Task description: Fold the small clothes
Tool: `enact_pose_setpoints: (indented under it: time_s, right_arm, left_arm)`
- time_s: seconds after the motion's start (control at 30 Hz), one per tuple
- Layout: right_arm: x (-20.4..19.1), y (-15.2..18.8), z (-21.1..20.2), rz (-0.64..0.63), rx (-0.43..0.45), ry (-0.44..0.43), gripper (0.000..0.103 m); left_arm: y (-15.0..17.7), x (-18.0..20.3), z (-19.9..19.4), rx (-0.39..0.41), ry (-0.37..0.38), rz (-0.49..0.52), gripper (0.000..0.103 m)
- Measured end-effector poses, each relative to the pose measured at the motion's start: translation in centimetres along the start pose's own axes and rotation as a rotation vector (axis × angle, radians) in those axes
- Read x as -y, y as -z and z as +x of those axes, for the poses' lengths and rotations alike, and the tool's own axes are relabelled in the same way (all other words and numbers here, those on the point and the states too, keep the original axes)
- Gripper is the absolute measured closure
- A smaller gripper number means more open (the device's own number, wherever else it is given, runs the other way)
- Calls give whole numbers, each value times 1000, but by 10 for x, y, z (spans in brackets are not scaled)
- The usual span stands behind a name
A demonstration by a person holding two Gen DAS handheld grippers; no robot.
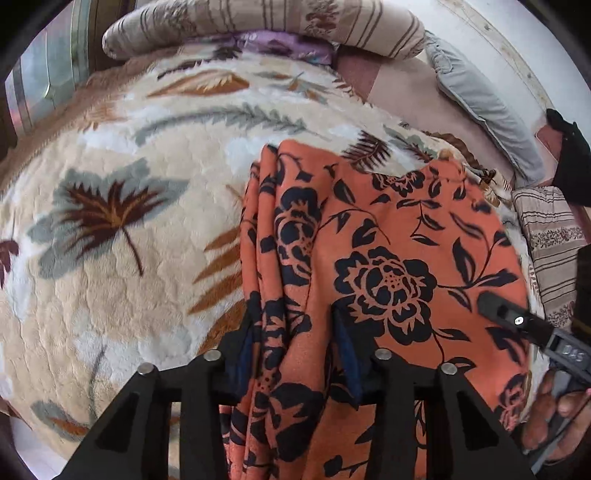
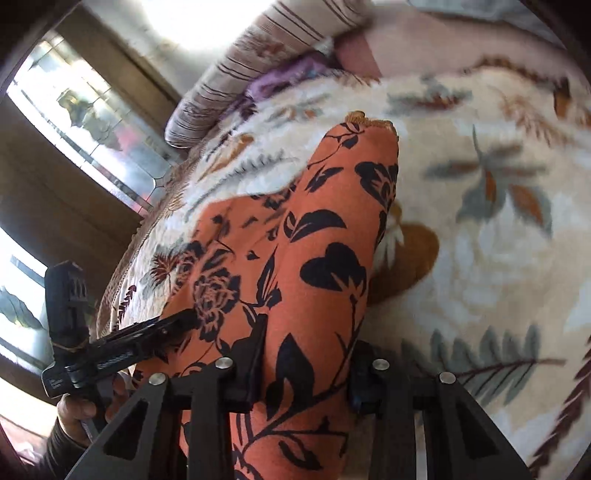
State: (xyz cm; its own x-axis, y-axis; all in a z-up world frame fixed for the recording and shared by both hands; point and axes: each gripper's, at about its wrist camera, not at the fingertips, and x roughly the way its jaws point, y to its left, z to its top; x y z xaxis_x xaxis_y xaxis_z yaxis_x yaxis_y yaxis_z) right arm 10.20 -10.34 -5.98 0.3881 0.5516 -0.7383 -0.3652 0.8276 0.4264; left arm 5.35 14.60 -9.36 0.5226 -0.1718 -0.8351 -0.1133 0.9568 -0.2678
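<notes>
Orange flowered cloth point(image 1: 388, 258) lay on the fuzzy blanket point(image 1: 129, 240), bunched and not yet folded flat. Left gripper point(image 1: 295, 354) and right gripper point(image 2: 306, 365) each pinched a bunch of it.

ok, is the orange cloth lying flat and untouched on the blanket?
No: the left hand-held gripper pinches a bunched fold of the orange cloth above the blanket.

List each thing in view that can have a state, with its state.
Left gripper: shut on a bunched fold of the orange cloth.
Right gripper: shut on the orange cloth.
Orange cloth: partly folded, gathered in pleats at one edge, lying on the blanket, pinched at two places.
Blanket: spread out flat under the cloth.
Striped pillow: lying at the far end of the blanket.
</notes>
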Motion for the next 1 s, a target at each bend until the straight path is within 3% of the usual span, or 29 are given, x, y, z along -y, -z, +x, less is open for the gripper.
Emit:
enact_pose_setpoints:
  time_s: [0.1,0.23,0.33,0.37,0.4,0.43,0.53,0.63,0.73,0.8,0.83,1.0]
  right_arm:
    - [5,-11,-33,-45,99,59,68]
    - [66,-21,-68,46,172,155,68]
    - [146,-9,-54,263,87,154,60]
    - [167,2,-50,325,64,174,58]
    - [176,11,-51,336,75,156,48]
    - [176,18,-59,339,117,146,43]
    - [155,22,-86,309,220,147,43]
    - [125,21,-108,259,287,51,33]
    - [108,28,-93,241,265,-36,18]
    - [119,34,-52,325,129,-38,17]
    - [122,38,-46,347,116,-29,17]
    - [84,43,-101,274,250,15,17]
  left_arm:
    - [-15,27,8,31,70,15,69]
    - [-38,94,42,17,126,94,69]
    - [-38,121,79,-80,46,132,55]
    - [-35,121,77,-72,36,127,49]
    - [-33,119,73,-60,30,124,45]
    - [-31,117,68,-56,12,133,43]
    - [-24,111,40,-9,-9,161,43]
    - [-12,102,19,38,-28,162,36]
    - [3,98,49,-69,-91,185,32]
    - [7,92,49,-75,-71,135,31]
    - [7,91,40,-71,-71,119,31]
    - [18,96,-11,41,-117,183,31]
